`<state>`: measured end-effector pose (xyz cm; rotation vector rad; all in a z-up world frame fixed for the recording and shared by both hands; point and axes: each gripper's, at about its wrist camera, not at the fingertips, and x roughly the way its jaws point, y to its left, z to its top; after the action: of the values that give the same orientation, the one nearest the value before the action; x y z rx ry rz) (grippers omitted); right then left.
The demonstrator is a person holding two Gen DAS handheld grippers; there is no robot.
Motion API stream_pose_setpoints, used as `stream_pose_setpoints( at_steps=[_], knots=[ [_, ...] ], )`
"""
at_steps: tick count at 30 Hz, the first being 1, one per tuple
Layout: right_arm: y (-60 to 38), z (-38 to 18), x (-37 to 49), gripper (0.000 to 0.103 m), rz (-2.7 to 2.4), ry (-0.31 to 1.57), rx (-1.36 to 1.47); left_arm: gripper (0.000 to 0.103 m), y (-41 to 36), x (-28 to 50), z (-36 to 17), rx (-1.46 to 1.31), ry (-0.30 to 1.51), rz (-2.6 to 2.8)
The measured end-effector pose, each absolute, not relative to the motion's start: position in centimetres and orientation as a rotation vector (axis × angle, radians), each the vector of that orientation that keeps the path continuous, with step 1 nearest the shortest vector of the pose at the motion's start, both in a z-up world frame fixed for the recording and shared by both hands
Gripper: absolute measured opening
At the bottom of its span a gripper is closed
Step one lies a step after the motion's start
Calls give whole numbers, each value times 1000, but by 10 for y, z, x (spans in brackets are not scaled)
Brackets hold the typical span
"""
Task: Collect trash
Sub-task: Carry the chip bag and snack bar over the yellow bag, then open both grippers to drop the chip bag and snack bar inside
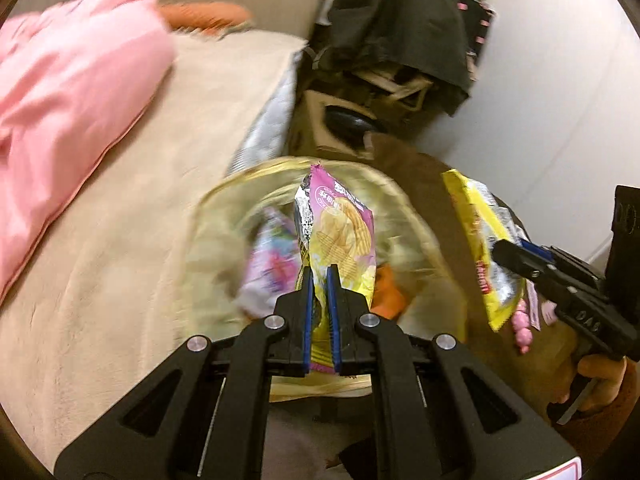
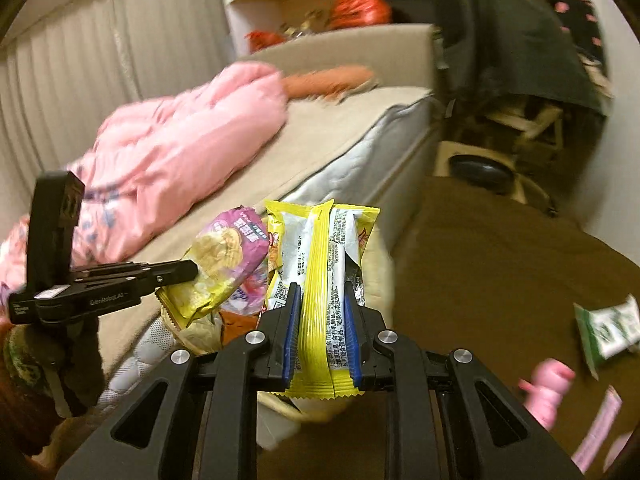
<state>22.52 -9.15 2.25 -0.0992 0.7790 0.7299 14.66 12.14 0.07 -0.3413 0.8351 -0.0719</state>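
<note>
My left gripper (image 1: 319, 270) is shut on a purple chip bag (image 1: 340, 224) that stands upright between its blue pads. Right below the bag a woven straw basket (image 1: 224, 216) is blurred, with several colourful wrappers inside. At the right edge of the left wrist view my right gripper (image 1: 502, 250) carries a yellow snack wrapper (image 1: 476, 232). From the right wrist, my right gripper (image 2: 320, 286) is shut on that yellow wrapper (image 2: 318, 264). Beside it on the left, the left gripper (image 2: 188, 270) holds the purple chip bag (image 2: 228, 256).
A bed (image 1: 132, 240) with a beige cover and a pink quilt (image 1: 68, 92) fills the left. A brown rug (image 2: 500, 280) carries a green-white wrapper (image 2: 608, 328), a pink toy (image 2: 550, 392) and pink paper strips (image 2: 596, 432). A black stool (image 2: 480, 170) and a draped chair (image 2: 520, 40) stand behind.
</note>
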Motion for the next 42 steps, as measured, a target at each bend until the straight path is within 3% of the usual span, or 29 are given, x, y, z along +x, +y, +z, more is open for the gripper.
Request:
stream_pose_setpoints(
  at_steps=[12, 24, 29, 31, 33, 35, 39, 42],
  knots=[
    [-43, -49, 263, 20, 708, 1004, -209, 7, 145, 167, -44, -392, 927, -41],
    [-43, -64, 266, 20, 671, 1042, -239, 7, 142, 185, -58, -361, 978, -35],
    [-45, -57, 263, 21, 678, 1024, -220, 25, 146, 179, -53, -394, 959, -50],
    [-48, -54, 260, 33, 682, 1007, -215, 33, 147, 176, -49, -389, 947, -53],
    [-51, -51, 257, 35, 683, 994, -207, 40, 149, 171, -40, -385, 918, -51],
    [-54, -47, 254, 36, 673, 978, -193, 41, 152, 168, -31, -387, 893, -46],
    [-62, -36, 248, 53, 676, 945, -154, 42, 160, 161, -11, -380, 838, -14],
    [-69, -26, 242, 55, 680, 914, -147, 43, 161, 159, 4, -357, 799, 8]
  ],
)
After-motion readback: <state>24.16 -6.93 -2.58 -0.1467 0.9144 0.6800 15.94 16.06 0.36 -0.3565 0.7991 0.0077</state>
